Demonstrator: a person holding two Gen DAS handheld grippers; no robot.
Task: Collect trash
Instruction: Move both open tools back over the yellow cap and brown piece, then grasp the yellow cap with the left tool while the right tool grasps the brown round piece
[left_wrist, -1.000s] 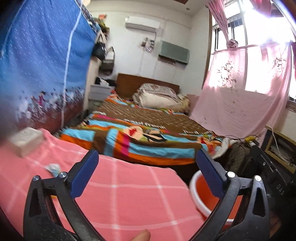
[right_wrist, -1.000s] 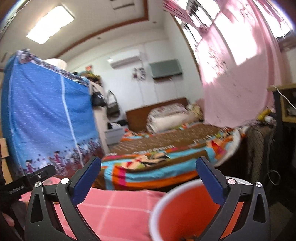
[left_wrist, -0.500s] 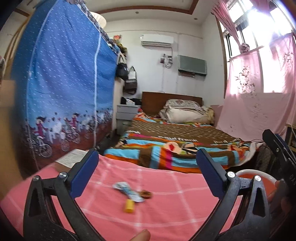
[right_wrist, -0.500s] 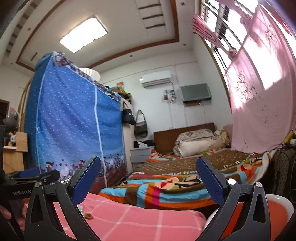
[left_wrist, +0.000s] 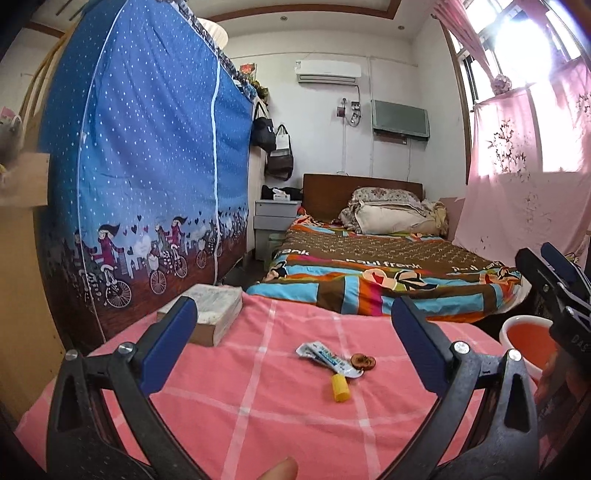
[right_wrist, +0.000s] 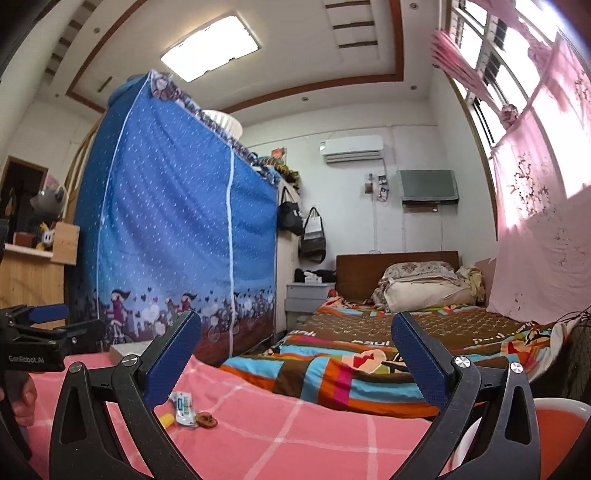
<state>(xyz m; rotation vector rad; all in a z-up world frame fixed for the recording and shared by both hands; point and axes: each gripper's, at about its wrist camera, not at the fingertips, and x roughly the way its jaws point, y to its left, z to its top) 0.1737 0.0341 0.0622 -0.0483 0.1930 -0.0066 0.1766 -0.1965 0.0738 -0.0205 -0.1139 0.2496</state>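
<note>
Three scraps mid pink cloth (left_wrist: 258, 413), nearer bin-side edge: foil wrapper (left_wrist: 327, 357) light, limp, slippery, pinch at crimped end; yellow cap (left_wrist: 340, 387) stiff, rolls; brown bit (left_wrist: 363, 361) brittle-looking. Left gripper (left_wrist: 295, 354) and right gripper (right_wrist: 295, 358) both spread wide, empty; orange bin (left_wrist: 526, 341) beyond right edge

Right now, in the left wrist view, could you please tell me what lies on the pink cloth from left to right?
Book → blue-and-white wrapper → yellow cap → brown round scrap; past the cloth's right edge, the orange bin.
</note>
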